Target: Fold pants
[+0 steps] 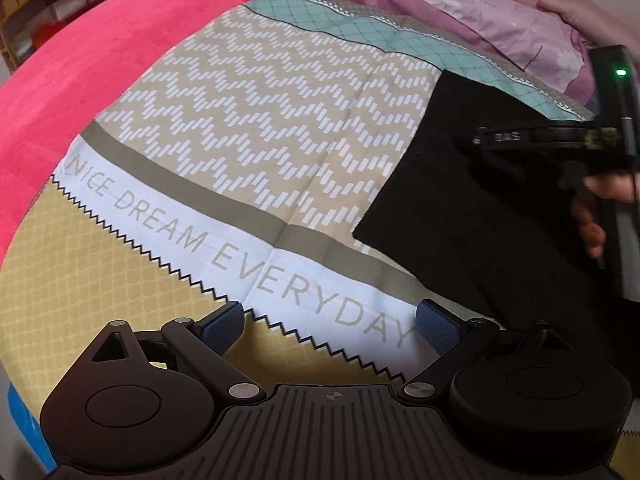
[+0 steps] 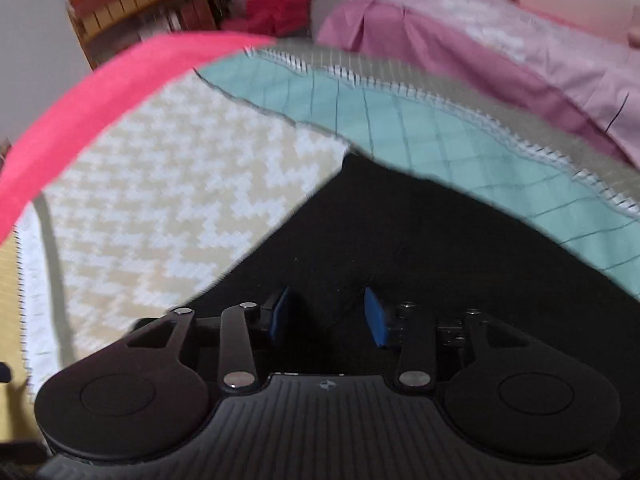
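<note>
The black pants lie flat on a patterned bedsheet, at the right of the left wrist view. My left gripper is open and empty over the sheet, left of the pants. My right gripper is open, its blue pads apart just above the pants, near a corner of the cloth. The right gripper also shows in the left wrist view, held over the pants by a hand.
The sheet has beige zigzag, teal and yellow panels. A pink-red blanket lies at the left. A pink bed cover lies beyond. A wooden shelf stands far left.
</note>
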Demonstrator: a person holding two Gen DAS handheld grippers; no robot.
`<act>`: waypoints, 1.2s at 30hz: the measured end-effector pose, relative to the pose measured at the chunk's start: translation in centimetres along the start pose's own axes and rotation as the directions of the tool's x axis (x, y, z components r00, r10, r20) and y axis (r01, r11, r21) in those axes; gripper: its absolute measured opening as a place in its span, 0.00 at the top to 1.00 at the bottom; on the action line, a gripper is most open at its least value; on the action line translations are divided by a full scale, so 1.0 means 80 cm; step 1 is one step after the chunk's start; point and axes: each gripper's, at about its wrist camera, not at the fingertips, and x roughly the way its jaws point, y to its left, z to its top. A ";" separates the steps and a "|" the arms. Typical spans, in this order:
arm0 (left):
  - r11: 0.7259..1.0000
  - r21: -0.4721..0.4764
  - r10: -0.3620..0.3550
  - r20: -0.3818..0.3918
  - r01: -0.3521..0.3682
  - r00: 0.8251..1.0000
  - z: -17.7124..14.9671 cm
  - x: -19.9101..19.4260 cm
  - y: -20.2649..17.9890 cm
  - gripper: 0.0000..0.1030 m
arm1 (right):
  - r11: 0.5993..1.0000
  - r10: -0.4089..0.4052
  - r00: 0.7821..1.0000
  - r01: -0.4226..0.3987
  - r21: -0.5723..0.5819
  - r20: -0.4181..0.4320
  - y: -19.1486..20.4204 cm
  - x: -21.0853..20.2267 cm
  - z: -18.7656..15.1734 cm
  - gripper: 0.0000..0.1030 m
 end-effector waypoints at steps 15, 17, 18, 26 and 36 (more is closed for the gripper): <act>0.979 0.173 -0.116 0.053 0.105 0.992 0.074 0.033 -0.103 0.00 | 0.998 0.034 0.997 -0.037 0.049 0.067 -0.008 -0.236 -0.166 0.35; 0.973 0.205 -0.119 0.040 0.109 0.992 0.081 0.051 -0.128 0.00 | 0.996 0.074 0.997 -0.075 -0.041 -0.027 0.029 -0.223 -0.199 0.36; 0.969 0.223 -0.116 0.033 0.105 0.993 0.083 0.060 -0.140 0.00 | 0.998 0.043 0.996 -0.047 -0.048 -0.081 0.040 -0.208 -0.214 0.39; 0.929 0.369 -0.024 0.002 0.022 1.000 0.048 0.110 -0.151 0.00 | 0.991 -0.114 0.993 0.112 0.074 0.018 0.004 -0.267 -0.236 0.43; 0.933 0.360 0.002 -0.009 0.001 1.000 0.055 0.114 -0.157 0.00 | 0.854 -0.362 0.924 0.380 0.354 -0.120 -0.090 -0.334 -0.311 0.41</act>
